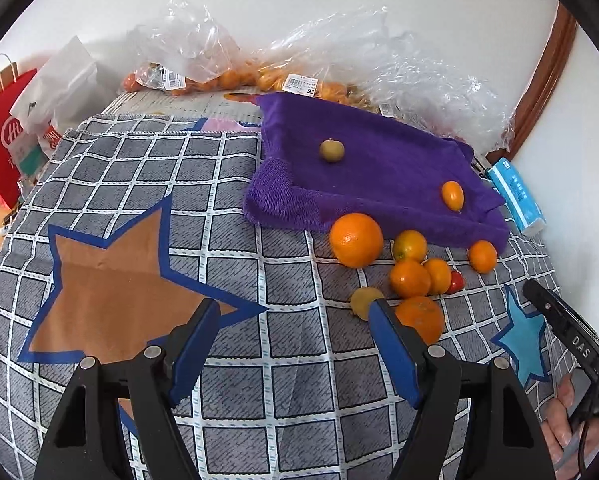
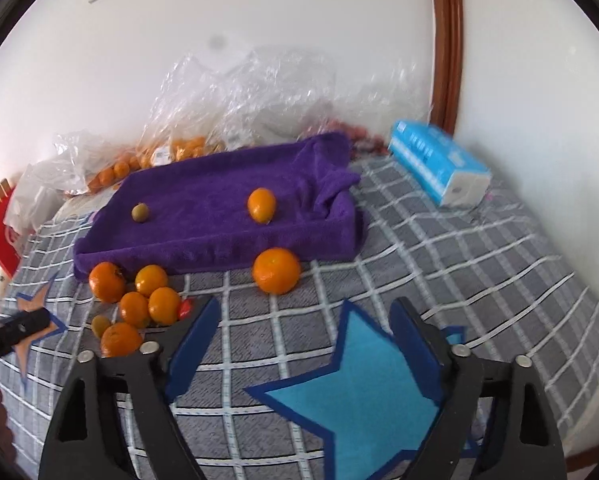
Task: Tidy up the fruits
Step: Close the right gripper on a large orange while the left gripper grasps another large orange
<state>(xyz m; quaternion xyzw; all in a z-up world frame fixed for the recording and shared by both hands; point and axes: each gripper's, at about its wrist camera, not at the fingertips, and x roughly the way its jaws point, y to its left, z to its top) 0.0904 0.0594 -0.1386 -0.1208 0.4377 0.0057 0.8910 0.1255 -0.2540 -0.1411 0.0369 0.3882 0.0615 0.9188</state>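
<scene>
The left gripper (image 1: pixel 295 312) is hovering over the checked cloth (image 1: pixel 139 168) with its jaws spread wide and nothing between them. The right gripper (image 2: pixel 305 312) is likewise hanging over the cloth, jaws spread and holding nothing.

The purple tray (image 1: pixel 379 168) is the landmark. Inside it a small green fruit (image 1: pixel 332 150) is sitting toward its far left part, and a small oval orange fruit (image 1: pixel 452 195) is lying nearer its front right. Just outside the tray's front wall a big orange (image 1: pixel 356 240) is resting close to that wall. In front of the tray, to the right of the big orange in the left wrist view, a cluster of oranges (image 1: pixel 413 276) is lying packed together, with a small red fruit (image 1: pixel 455 282) at its edge and a yellowish fruit (image 1: pixel 363 300) on its near side. One more orange (image 1: pixel 482 256) is sitting alone near the tray's front right corner.

Behind the tray, plastic bags (image 1: pixel 299 52) holding more oranges are lying against the wall. A blue tissue pack (image 2: pixel 439 160) is lying just right of the tray.
</scene>
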